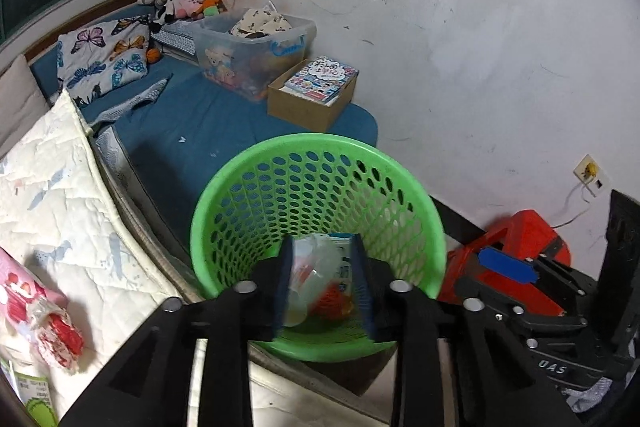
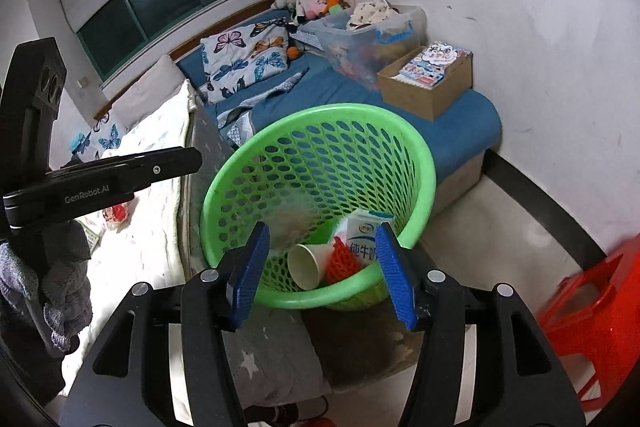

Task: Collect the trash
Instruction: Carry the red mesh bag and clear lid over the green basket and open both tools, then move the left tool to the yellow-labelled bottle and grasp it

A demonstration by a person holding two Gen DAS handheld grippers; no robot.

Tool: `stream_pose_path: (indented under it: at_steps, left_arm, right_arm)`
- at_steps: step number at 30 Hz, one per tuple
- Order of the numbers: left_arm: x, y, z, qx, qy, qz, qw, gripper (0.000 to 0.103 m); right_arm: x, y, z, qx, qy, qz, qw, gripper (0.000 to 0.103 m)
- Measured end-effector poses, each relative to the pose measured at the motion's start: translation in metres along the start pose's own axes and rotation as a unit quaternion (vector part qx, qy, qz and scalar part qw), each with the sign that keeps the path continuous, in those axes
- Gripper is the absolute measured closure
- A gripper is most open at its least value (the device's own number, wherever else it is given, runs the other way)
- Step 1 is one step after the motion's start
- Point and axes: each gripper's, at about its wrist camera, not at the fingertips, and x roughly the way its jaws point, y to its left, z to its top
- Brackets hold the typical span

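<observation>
A green perforated basket (image 1: 320, 143) (image 2: 320, 111) stands on the floor beside the bed. In it lie a paper cup (image 2: 304, 267), a red net (image 2: 340, 263) and a milk carton (image 2: 364, 235). My left gripper (image 1: 324, 287) hangs over the basket's near rim with its jaws apart. A blurred clear plastic scrap (image 1: 316, 259) is loose between them. A blurred brownish scrap (image 2: 294, 217) is in mid-air inside the basket. My right gripper (image 2: 320, 275) stands open at the near rim, nothing between its blue pads. A red-and-white wrapper (image 1: 56, 339) lies on the quilt.
The white quilt (image 1: 60, 187) and blue mattress (image 1: 200, 119) lie to the left. A cardboard box of books (image 1: 312, 95) and a clear bin (image 1: 256, 43) sit at the wall. A red stool (image 2: 592, 315) stands to the right. A green packet (image 1: 36, 399) lies near the wrapper.
</observation>
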Motion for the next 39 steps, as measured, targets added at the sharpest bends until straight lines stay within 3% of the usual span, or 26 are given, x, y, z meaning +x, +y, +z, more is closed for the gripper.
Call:
stream_pose_path:
  at_steps: [7, 13, 21, 31, 39]
  left_arm:
    - [-0.025, 0.004, -0.015, 0.000, -0.021, 0.010, 0.9997, 0.062]
    - [-0.069, 0.029, -0.043, -0.022, -0.042, 0.023, 0.9986, 0.062]
    - [-0.129, 0.084, -0.092, -0.059, -0.064, 0.103, 0.9909, 0.060]
    - [-0.175, 0.169, -0.138, -0.101, -0.052, 0.202, 0.9728, 0.050]
    - [-0.173, 0.199, -0.161, -0.105, -0.014, 0.218, 0.9701, 0.050]
  right_arm:
    - [-0.002, 0.013, -0.002, -0.011, 0.004, 0.014, 1.000, 0.047]
    - [-0.003, 0.037, -0.004, -0.031, 0.008, 0.034, 0.999, 0.045]
    - [0.000, 0.087, -0.003, -0.073, 0.015, 0.059, 0.995, 0.037]
    - [0.017, 0.157, -0.006, -0.130, 0.030, 0.098, 0.986, 0.033]
    - [0.042, 0.208, -0.004, -0.166, 0.050, 0.124, 0.977, 0.033]
